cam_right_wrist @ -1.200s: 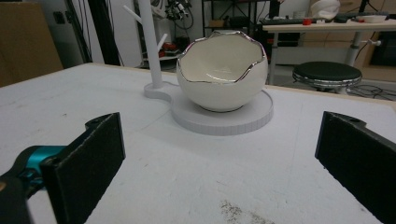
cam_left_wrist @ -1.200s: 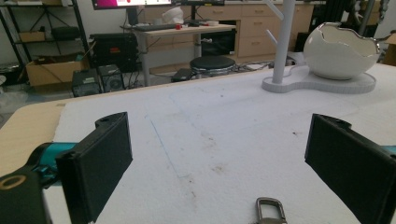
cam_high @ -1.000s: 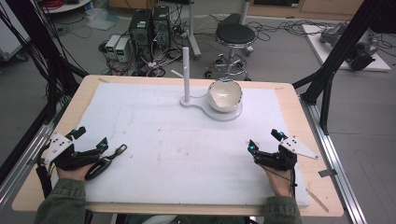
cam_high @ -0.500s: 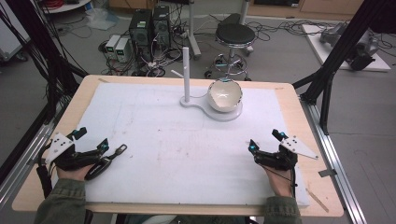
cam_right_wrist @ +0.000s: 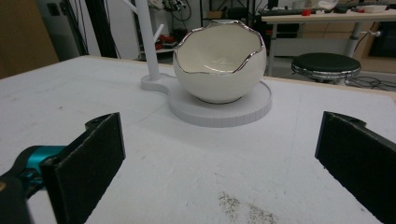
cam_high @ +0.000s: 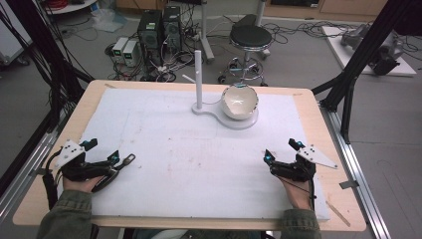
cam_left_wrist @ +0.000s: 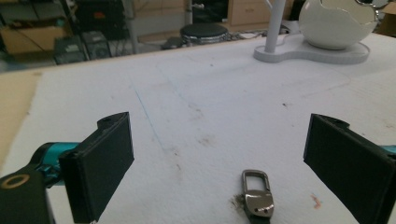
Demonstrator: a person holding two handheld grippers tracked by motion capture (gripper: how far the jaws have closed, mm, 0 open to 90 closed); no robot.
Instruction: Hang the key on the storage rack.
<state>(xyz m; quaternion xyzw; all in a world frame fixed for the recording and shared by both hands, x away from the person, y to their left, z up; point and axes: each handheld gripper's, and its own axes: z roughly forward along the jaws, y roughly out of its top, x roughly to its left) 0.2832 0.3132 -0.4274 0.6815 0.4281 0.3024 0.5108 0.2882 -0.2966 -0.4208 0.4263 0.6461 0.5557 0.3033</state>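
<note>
A white eggshell-shaped bowl [cam_high: 240, 101] with a silver jagged rim sits on the round pad of a white stand [cam_high: 242, 122] at the back middle of the table. The stand's thin upright post [cam_high: 198, 78] rises to the bowl's left. A small metal clasp [cam_high: 127, 160] on a black strap lies on the white mat by my left gripper [cam_high: 102, 149], which is open at the front left. In the left gripper view the clasp [cam_left_wrist: 256, 194] lies low between the wide-apart jaws. My right gripper [cam_high: 281, 149] rests open at the front right, facing the bowl [cam_right_wrist: 219, 60].
A white mat [cam_high: 199, 149] covers the wooden table [cam_high: 318, 119]. Black frame struts [cam_high: 353, 69] stand at both sides. On the floor behind the table are a stool [cam_high: 252, 37] and computer cases [cam_high: 159, 27] amid cables.
</note>
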